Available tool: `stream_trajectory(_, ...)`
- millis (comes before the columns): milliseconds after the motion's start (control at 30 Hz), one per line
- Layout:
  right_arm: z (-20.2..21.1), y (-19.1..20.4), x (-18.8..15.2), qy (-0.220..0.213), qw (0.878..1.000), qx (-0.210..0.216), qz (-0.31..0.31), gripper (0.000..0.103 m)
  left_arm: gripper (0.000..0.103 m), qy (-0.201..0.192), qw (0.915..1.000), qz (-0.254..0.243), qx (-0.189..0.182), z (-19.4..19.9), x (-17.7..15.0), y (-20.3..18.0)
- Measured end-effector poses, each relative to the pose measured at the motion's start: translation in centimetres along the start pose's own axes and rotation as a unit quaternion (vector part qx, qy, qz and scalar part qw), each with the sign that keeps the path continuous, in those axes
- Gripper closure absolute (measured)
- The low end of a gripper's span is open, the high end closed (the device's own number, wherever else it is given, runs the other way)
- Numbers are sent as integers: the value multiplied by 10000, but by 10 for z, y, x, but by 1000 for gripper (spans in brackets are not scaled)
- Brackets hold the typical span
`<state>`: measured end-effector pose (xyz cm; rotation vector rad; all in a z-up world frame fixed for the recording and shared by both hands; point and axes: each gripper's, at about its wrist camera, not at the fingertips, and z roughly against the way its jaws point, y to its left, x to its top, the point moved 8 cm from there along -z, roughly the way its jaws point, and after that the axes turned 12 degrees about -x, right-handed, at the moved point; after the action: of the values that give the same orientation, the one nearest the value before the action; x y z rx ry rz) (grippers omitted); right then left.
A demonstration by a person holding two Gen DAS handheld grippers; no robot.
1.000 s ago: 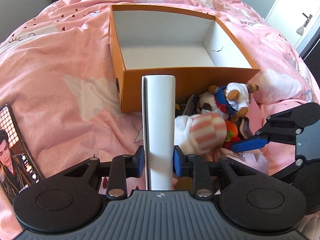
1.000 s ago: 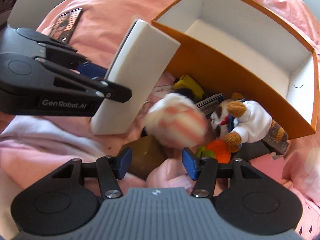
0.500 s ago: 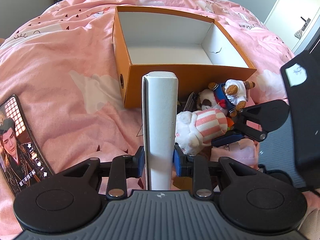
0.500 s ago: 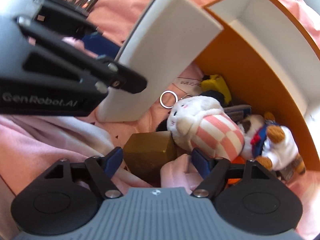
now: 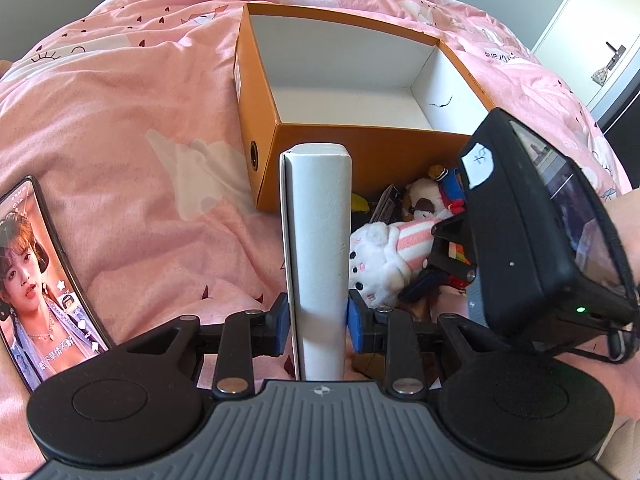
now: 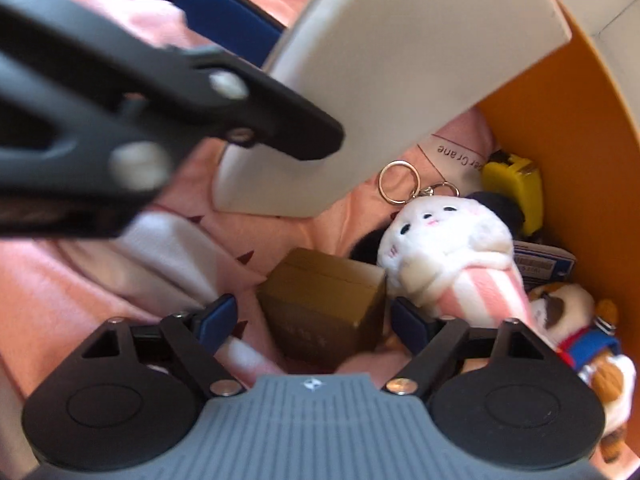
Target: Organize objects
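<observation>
We work over the bed, its pink duvet carrying an orange box that stands open with nothing inside. Our left gripper has its fingers pinching a white box upright, just short of the orange box's near wall. To its right lies a pile of small things against that wall: a striped plush bunny, a bear plush, a yellow item. Our right gripper hangs low over this pile, fingers spread on either side of a small brown box, not yet closed on it. We judge the step to be picking up that brown box; next the fingers must close squarely on its sides, then lift clear of the bunny touching it
</observation>
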<state>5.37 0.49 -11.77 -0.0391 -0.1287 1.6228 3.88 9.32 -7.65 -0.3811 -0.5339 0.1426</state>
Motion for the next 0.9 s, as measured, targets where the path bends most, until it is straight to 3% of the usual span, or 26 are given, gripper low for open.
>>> stream_trajectory(100, -4, -3, 0, -126, 9999, -4, -104, 13, 70, -3, 10000, 7, -13, 0, 0, 0)
stream_trajectory(133, -3, -4, -1, -161, 9998, -22, -150, 19, 70, -9, 10000, 12, -15, 0, 0, 0)
stream_trajectory(167, -2, -6, -2, -213, 9996, -113, -163, 35, 70, -20, 10000, 13, -20, 0, 0, 0)
stream_trajectory(367, 12, -13, -11, -550, 9977, -208, -342, 35, 70, -89, 9999, -80, -26, 4, 3, -4)
stream_trajectory(500, 38, -27, -18, -1006, 9913, -165, -831, 36, 70, -185, 9996, -210, -57, 9, 7, -11)
stream_trajectory(767, 113, -72, -31, -1983, 9633, -277, -1785, 36, 71, -638, 9966, -515, 48, 38, 40, -24)
stream_trajectory(900, 149, -103, -37, -2459, 9415, -387, -2274, 36, 71, -885, 9930, -769, 119, 50, 72, -37)
